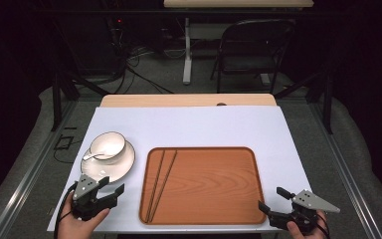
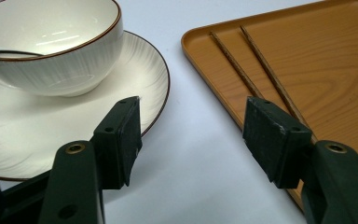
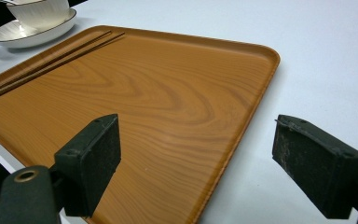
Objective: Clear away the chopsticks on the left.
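Your white table cover (image 1: 194,124) takes up most of the work surface. On it, toward your right of centre, lies the wood-grain tray (image 1: 214,184), flat and square to you. The 2 dark chopsticks (image 1: 160,181) lie side by side along the tray's left part, nearly parallel and slightly splayed, running from the far rim toward the near one.

To the left of the tray, just apart from it, sits the white plate (image 1: 119,167) with a thin brown rim. The white bowl (image 1: 108,146) stands upright on that plate, toward its far side, and a spoon (image 1: 92,156) rests in the bowl with its handle over the rim on the left.

Your left gripper (image 1: 110,188) is at the near left, close to the near edge of the plate. In the left gripper view its jaws stand wide with nothing between them: 1 pad in front of the plate rim, the other over the tray's left rim beside the chopsticks.

Your right gripper (image 1: 272,198) is at the near right corner of the tray. Its jaws are also wide and hold nothing, straddling the tray's right rim.
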`<state>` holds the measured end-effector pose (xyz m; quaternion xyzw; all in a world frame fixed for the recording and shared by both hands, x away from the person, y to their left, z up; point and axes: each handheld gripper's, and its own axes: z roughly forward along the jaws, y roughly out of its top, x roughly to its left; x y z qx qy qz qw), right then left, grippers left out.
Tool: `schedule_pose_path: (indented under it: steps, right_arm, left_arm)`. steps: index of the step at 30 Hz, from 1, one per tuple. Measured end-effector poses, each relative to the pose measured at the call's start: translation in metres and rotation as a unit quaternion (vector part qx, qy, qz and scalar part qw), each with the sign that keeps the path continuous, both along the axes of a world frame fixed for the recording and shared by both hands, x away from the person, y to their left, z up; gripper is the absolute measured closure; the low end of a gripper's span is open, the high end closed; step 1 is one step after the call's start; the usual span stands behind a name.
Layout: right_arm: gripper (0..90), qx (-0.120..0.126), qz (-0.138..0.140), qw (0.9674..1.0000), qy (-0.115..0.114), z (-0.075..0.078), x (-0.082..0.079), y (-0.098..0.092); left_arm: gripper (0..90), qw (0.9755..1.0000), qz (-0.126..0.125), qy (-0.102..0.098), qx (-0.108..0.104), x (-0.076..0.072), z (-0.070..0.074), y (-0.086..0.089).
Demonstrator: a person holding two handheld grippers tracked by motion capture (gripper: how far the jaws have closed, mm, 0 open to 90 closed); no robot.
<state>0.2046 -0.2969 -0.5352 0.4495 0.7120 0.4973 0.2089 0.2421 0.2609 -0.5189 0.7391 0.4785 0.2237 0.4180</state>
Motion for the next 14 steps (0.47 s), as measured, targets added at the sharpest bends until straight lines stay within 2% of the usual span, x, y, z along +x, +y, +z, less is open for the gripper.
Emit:
schedule_pose_path:
  steps: [6, 14]
  right_arm:
    - [14.8, 0.0, 0.0, 1.0, 0.0, 0.0, 0.0, 0.0]
    - [14.8, 0.002, -0.002, 1.0, 0.001, 0.0, 0.0, -0.001]
  left_arm:
    - [31.0, 1.0, 0.003, -0.006, -0.007, -0.004, -0.006, 0.005]
    - [29.7, 0.9999, 0.009, -0.007, -0.003, -0.009, -0.013, 0.006]
